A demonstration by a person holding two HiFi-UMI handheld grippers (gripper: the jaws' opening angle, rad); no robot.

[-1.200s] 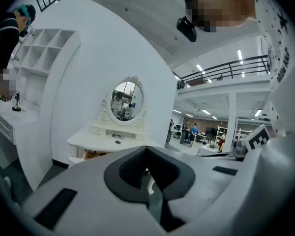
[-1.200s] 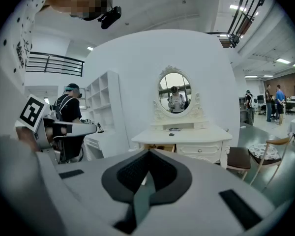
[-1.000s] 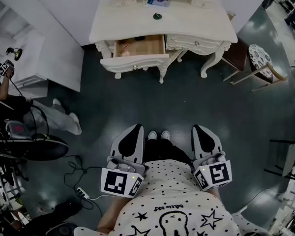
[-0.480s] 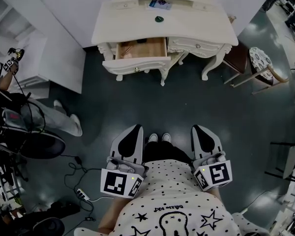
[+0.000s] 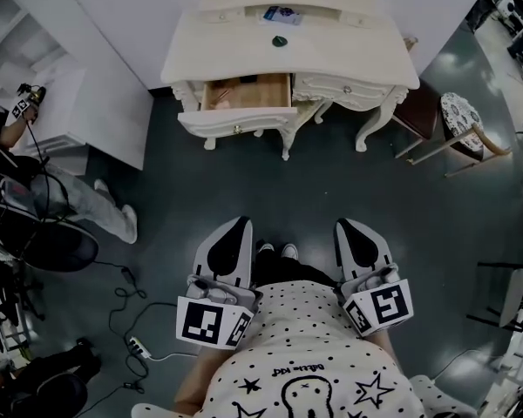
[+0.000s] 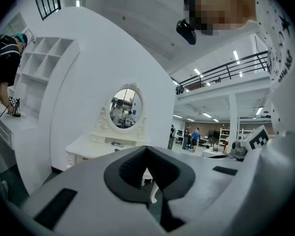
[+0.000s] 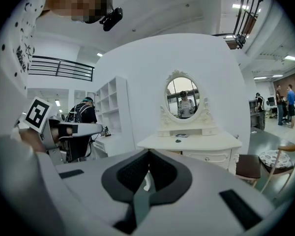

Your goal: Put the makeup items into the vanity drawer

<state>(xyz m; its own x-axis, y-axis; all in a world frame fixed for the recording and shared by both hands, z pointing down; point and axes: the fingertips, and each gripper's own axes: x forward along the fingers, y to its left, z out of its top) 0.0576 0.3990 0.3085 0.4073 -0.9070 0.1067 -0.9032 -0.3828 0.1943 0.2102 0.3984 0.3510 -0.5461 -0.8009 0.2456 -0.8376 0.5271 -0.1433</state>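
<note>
Head view, left to right, with both claw views. At far left a second person (image 5: 13,159) stands by a white shelf unit (image 5: 87,103), and loose cables (image 5: 129,307) trail over the dark floor (image 5: 331,190); neither belongs to the task.

The left claw (image 5: 241,225) is held low at the wearer's waist, pointing forward. In its own view the left claw (image 6: 146,149) has its jaws together at the tips, with only the background showing through the hollow behind them. It carries nothing.

Ahead and well apart stands the cream vanity (image 5: 357,55). Its left drawer (image 5: 235,122) is pulled out, so the cavity is ready to receive things from above; a few small things lie inside, too small to name. On the counter, behind the drawer, rest a round dark item (image 5: 280,40) and, nearer the wall, a flat blue-and-white package (image 5: 280,13). These are probably the makeup items yet to be stowed. The oval mirror (image 7: 182,98) rises behind them.

The right claw (image 5: 345,225) mirrors the left, level with it and just beside the wearer's body. Its own view shows the right claw (image 7: 148,152) likewise closed and empty.

At right a chair with a round patterned seat (image 5: 460,104) stands clear of the vanity front, leaving the approach open.

Judgement: the claws are carried idle and closed because the wearer is out of reach of the counter; closing the distance comes first, then opening a claw over the round dark item.
</note>
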